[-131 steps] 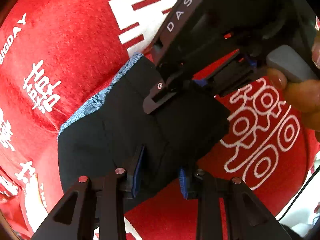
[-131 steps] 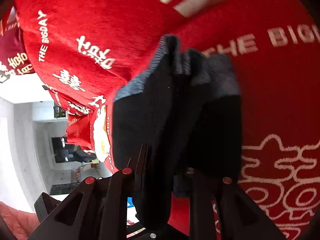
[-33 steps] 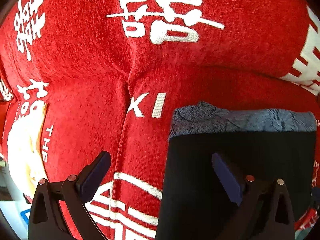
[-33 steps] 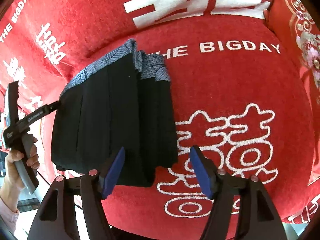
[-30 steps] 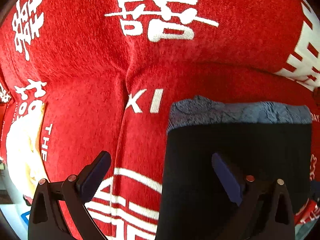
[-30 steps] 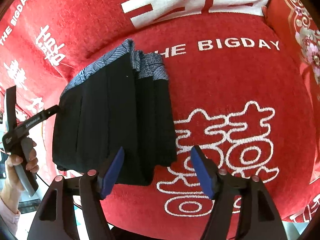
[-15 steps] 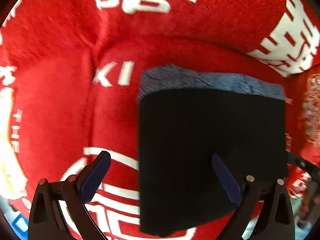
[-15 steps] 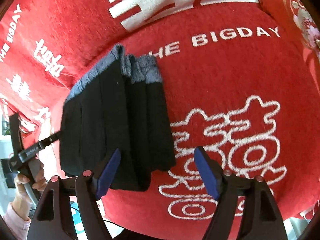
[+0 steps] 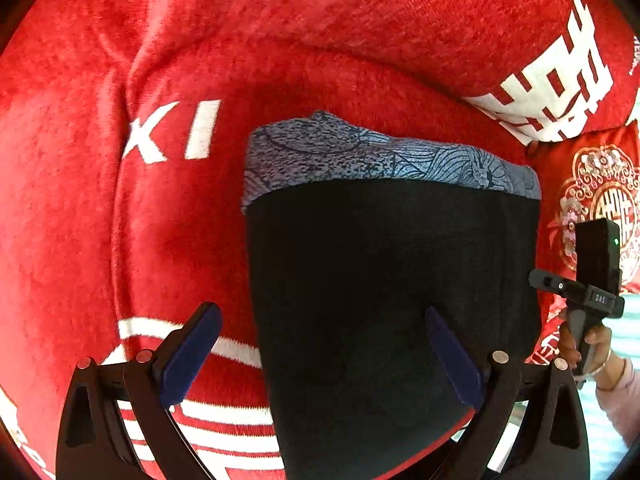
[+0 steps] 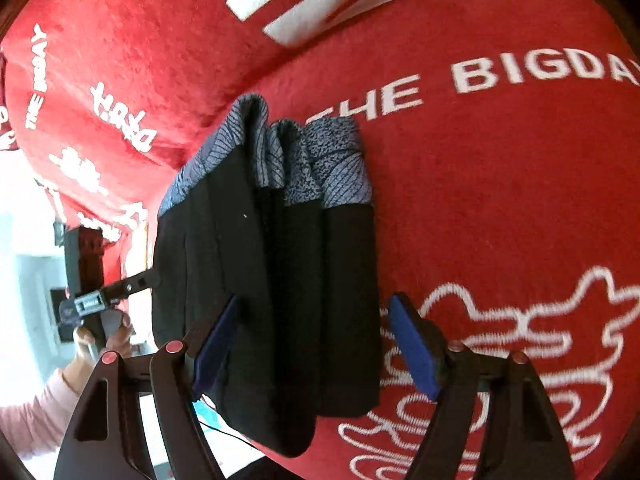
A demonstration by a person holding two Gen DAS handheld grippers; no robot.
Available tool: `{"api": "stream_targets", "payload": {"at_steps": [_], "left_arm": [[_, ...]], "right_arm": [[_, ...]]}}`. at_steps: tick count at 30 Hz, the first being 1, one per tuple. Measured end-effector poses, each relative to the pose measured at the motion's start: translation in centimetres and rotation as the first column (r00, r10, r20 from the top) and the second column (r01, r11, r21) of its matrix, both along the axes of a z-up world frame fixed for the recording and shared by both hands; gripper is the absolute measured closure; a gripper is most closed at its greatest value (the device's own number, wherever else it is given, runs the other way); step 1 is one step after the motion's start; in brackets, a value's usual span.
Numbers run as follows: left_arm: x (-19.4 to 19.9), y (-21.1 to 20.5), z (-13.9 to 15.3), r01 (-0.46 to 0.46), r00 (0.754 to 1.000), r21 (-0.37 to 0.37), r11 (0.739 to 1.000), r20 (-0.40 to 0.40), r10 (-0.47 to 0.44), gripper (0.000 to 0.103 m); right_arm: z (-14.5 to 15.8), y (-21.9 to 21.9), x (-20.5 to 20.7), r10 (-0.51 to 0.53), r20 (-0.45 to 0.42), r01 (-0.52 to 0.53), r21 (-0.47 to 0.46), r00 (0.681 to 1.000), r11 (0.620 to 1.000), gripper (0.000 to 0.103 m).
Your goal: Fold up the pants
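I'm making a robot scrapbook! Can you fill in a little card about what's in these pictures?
clothing: black pants with a blue-grey patterned waistband, folded into a stack
surface: red plush cover with white lettering
left claw: open, holding nothing
right claw: open, astride the stack's near edge
fold: looks finished

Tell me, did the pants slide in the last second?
No. The pants still lie with their patterned waistband beside the white THE lettering on the red cover.
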State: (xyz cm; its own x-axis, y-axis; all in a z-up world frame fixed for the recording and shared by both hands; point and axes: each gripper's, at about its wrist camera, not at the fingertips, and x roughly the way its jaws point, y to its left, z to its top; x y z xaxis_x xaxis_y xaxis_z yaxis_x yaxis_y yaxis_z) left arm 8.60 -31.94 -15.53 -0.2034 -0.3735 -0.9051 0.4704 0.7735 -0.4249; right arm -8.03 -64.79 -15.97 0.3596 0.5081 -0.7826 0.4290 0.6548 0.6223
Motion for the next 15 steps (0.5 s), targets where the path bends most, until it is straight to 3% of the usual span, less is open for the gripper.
{"api": "stream_targets", "payload": {"at_steps": [7,12,15], "left_arm": [[-0.7,-3.2,-1.1,0.052,0.999,-0.008,0.999,-0.007,-0.052,0.001],[-0.7,-3.1,-1.6,-0.016,1.000,-0.013,1.000,-0.025,0.015,0.001],[-1.2,-2.9,-1.3,-0.059,0.998,-0.004,0.998,0.006,0.059,0.001]], "right_arm": [[-1.0,-0.3,1.2,0.045,0.052,-0.049,0.083,0.998,0.995,0.023],[-1.9,-0.7,1.7,0.049,0.073,-0.059,0.137,0.996,0.989,0.023],[-2.5,-1.5,1.6,0.004,0.058,-0.015,0.188,0.998,0.982,0.025]]}}
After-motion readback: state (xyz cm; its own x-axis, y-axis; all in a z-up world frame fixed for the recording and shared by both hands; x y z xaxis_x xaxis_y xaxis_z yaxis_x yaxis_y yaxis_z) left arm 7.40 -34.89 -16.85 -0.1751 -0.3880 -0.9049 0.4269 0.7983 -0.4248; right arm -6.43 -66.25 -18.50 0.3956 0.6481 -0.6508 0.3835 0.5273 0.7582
